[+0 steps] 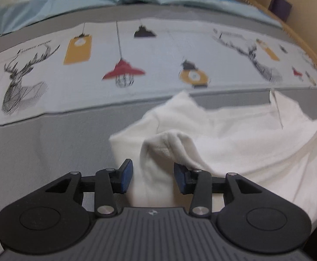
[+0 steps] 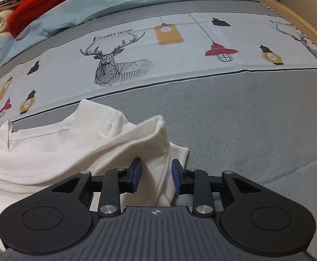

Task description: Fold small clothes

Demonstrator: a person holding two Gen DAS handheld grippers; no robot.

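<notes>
A small white garment (image 1: pixel 234 143) lies rumpled on the grey bedspread (image 1: pixel 49 152). In the left wrist view my left gripper (image 1: pixel 153 177) is open, its blue pads on either side of a raised fold at the garment's left edge. In the right wrist view the same garment (image 2: pixel 60 152) lies to the left, and my right gripper (image 2: pixel 156 175) is open, with a raised fold of the garment's right edge between its pads. Neither pair of pads presses the cloth.
The bedspread has a pale band printed with deer and lamps (image 2: pixel 119 65). A light blue sheet (image 2: pixel 82 6), a red cloth (image 2: pixel 49 2) and cream fabric are piled at the far side. A wooden bed edge (image 2: pixel 299 21) curves along the right.
</notes>
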